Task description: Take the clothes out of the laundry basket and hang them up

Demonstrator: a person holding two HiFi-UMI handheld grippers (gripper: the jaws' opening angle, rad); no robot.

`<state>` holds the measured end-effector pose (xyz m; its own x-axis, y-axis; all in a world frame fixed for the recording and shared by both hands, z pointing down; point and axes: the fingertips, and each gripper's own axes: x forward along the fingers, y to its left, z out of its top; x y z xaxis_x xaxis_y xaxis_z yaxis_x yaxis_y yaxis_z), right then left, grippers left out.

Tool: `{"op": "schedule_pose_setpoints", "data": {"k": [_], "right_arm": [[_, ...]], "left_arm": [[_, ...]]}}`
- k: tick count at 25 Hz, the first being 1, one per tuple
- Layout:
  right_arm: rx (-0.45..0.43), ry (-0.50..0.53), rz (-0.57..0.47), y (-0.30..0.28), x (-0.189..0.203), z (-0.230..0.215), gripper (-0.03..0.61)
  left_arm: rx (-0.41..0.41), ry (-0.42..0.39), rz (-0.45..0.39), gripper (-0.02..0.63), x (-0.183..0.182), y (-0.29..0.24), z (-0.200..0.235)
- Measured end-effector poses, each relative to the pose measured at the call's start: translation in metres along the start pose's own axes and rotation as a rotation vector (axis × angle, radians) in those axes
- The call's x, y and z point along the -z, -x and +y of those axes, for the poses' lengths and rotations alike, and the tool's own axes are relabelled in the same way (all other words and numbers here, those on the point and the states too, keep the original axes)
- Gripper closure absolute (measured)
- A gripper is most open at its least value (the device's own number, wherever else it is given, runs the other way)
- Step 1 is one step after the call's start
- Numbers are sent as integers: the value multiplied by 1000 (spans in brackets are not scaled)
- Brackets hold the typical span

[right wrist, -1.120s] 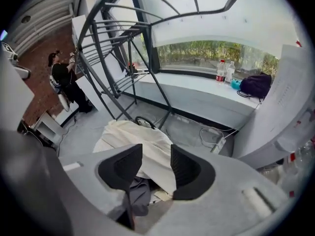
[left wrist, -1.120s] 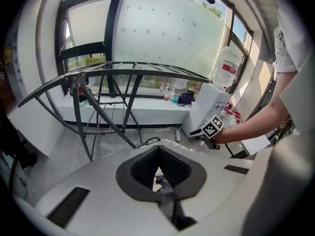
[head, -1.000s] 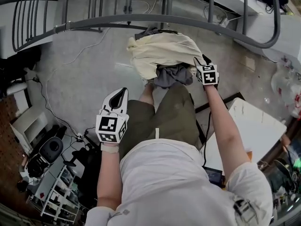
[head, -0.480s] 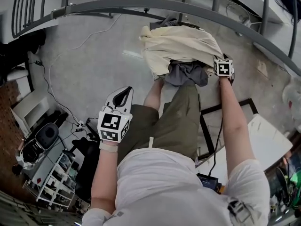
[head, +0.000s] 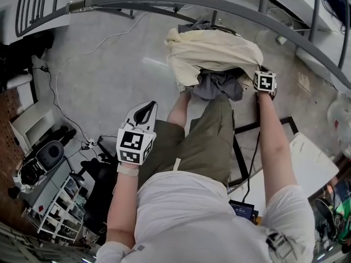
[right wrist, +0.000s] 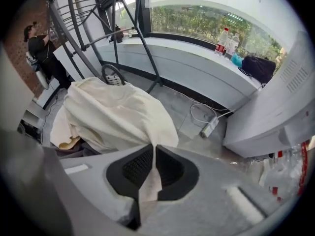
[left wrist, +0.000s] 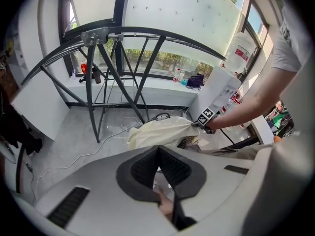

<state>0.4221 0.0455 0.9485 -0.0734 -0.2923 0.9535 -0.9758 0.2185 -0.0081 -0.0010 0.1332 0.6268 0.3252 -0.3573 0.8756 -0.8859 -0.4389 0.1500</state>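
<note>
Two jaws of the right gripper [right wrist: 153, 154] had just been closed, and a fold of the cream garment [right wrist: 118, 117] was pinched between their dark pads, with a strip of cloth seen running down through the gap. The grip was taken at the near edge of the garment, it was judged so that the piece could be drawn up and off the pile without the rest being dragged along. The jaws of the left gripper [left wrist: 158, 151] were pressed together with nothing between them. That gripper was held pointing down beside the person's leg, well apart from the clothes, presumably free for use once the garment was lifted. The cream garment was draped over the top of the heap on the floor [head: 104, 75], with a grey garment [head: 219, 86] bunched beneath it on the person's side. The laundry basket was almost wholly covered by the heap and could hardly be made out. A curved dark metal rail [head: 181, 1] was arched just beyond the clothes and was taken to be the place for hanging. The garment was not yet raised, so the task was judged to be at an early pick
</note>
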Motion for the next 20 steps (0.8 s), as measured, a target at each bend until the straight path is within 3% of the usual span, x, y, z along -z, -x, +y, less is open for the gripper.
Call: {"op": "schedule_pose_setpoints", "data": {"k": [4,12,20], "right_arm": [[-51,2,-65,26,-19,21,558],[-139,-114,-333,147,-96,53,560],[-201,25,-545,273,-182,113,560]], "left_arm": [[20,8,-21,612,-19,-3,6],[47,-27,-119,612,-61,19,10],[109,-18,-249,612,-106,27,32]]}}
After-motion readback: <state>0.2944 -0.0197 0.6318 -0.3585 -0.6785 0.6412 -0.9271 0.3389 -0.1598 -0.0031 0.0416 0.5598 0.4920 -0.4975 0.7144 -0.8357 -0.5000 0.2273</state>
